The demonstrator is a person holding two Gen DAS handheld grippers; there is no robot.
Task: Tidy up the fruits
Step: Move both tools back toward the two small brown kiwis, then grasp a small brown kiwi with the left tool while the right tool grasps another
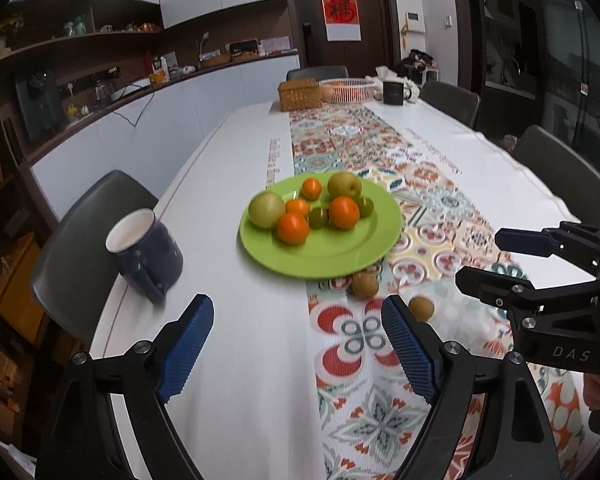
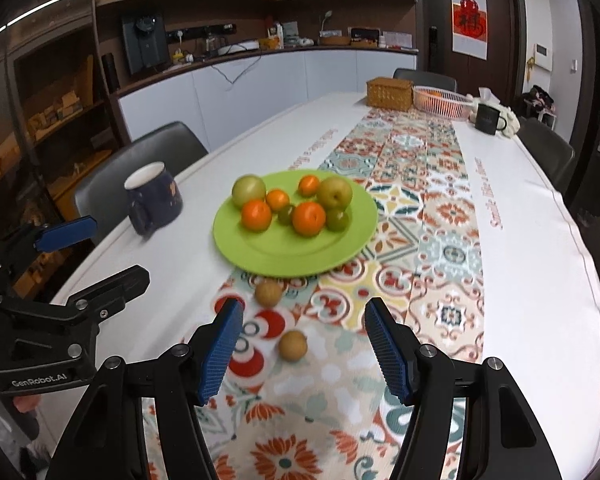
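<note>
A green plate (image 1: 340, 256) (image 2: 284, 256) on the patterned table runner holds several oranges, yellow-green pears and small green plums. Two small brown fruits lie on the runner just in front of it: one near the plate's rim (image 1: 365, 285) (image 2: 268, 292), the other closer to me (image 1: 421, 308) (image 2: 293, 345). My left gripper (image 1: 298, 312) is open over the white cloth and the runner's edge, with nothing between its fingers. My right gripper (image 2: 304, 312) is open too; the nearer brown fruit lies on the table in line with its gap, untouched. Each gripper shows from the side in the other's view (image 1: 488, 260) (image 2: 104, 252).
A navy mug (image 1: 148, 252) (image 2: 154, 200) stands left of the plate near the table edge. At the far end are a wicker box (image 1: 299, 95) (image 2: 390, 94), a white basket of oranges (image 1: 346, 90) (image 2: 440, 100) and a black mug (image 1: 393, 93) (image 2: 488, 119). Dark chairs ring the table.
</note>
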